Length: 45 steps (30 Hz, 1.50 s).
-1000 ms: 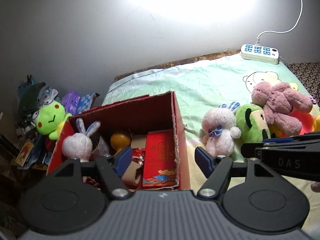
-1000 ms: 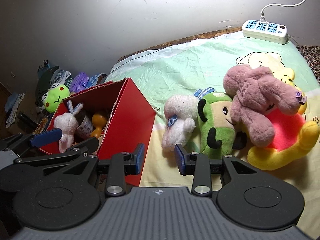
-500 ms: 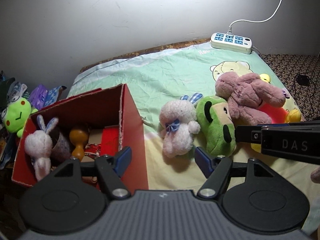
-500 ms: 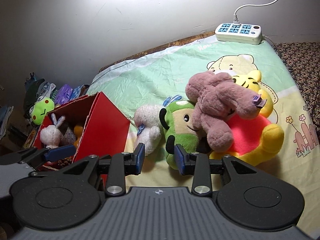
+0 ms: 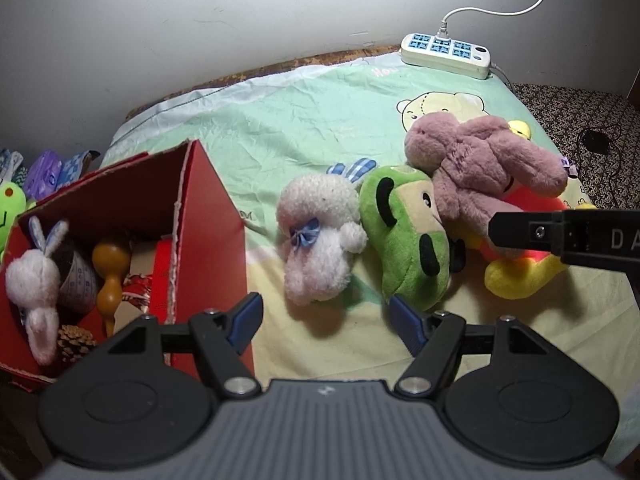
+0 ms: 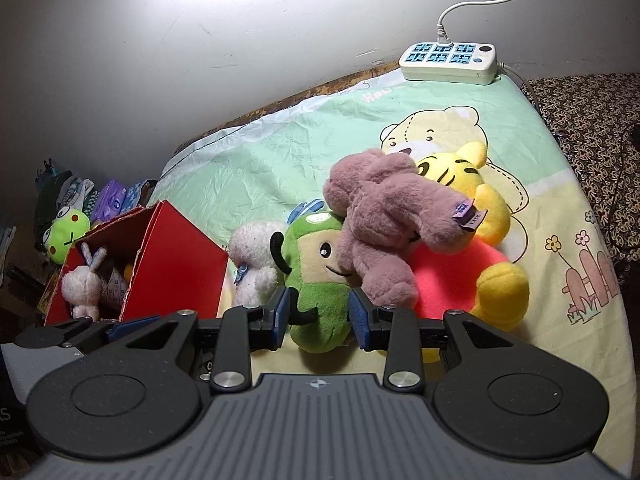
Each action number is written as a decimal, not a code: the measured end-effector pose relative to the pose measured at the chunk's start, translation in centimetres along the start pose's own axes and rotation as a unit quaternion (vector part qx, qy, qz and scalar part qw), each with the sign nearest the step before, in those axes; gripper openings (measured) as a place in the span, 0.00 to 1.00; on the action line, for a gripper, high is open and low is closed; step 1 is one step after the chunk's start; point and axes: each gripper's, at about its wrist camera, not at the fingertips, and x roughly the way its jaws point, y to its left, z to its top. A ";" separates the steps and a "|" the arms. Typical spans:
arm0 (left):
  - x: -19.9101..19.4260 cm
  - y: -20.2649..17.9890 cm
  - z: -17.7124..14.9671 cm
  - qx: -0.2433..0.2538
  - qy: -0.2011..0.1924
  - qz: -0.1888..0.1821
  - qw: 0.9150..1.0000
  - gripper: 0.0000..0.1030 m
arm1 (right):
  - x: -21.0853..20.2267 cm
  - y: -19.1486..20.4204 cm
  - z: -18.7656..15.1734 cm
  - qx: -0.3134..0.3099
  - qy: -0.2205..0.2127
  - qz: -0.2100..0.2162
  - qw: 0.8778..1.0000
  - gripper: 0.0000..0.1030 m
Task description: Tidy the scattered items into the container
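A red cardboard box (image 5: 208, 216) stands at the left and holds a small white bunny (image 5: 36, 280), a gourd and other bits. On the bedsheet to its right lie a white plush (image 5: 320, 240), a green plush (image 5: 408, 236), a pink plush (image 5: 480, 164) and a yellow bear in red (image 5: 520, 272). My left gripper (image 5: 325, 318) hangs open just short of the white plush. My right gripper (image 6: 319, 312) is open, and the green plush's (image 6: 316, 280) lower end shows between its fingers. The pink plush (image 6: 384, 220) lies across the yellow bear (image 6: 464, 280).
A white power strip (image 5: 444, 54) with its cord sits at the bed's far edge by the wall. A green frog toy (image 6: 66, 234) and packets are piled left of the box (image 6: 180, 260). A patterned cover (image 6: 592, 120) borders the sheet on the right.
Both grippers have swung right, away from the box and toward the plush toys. The green plush now shows between the right fingers. Neither jaw width has changed.
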 end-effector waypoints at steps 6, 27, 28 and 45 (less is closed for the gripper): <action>1.1 -1.3 0.7 0.015 0.008 -0.017 1.000 0.70 | -0.3 -1.5 1.0 0.010 -0.010 -0.003 1.000 0.35; 4.8 -5.0 3.4 -0.004 0.013 -0.168 0.986 0.70 | 1.4 -4.8 5.8 -0.049 -0.074 -0.073 0.993 0.37; 4.9 -5.1 3.4 -0.003 0.014 -0.170 0.985 0.70 | 1.8 -5.0 6.0 -0.051 -0.072 -0.074 0.993 0.37; 6.2 -6.3 3.6 0.019 0.018 -0.204 0.979 0.79 | 2.6 -6.1 5.1 -0.033 -0.033 -0.014 0.999 0.37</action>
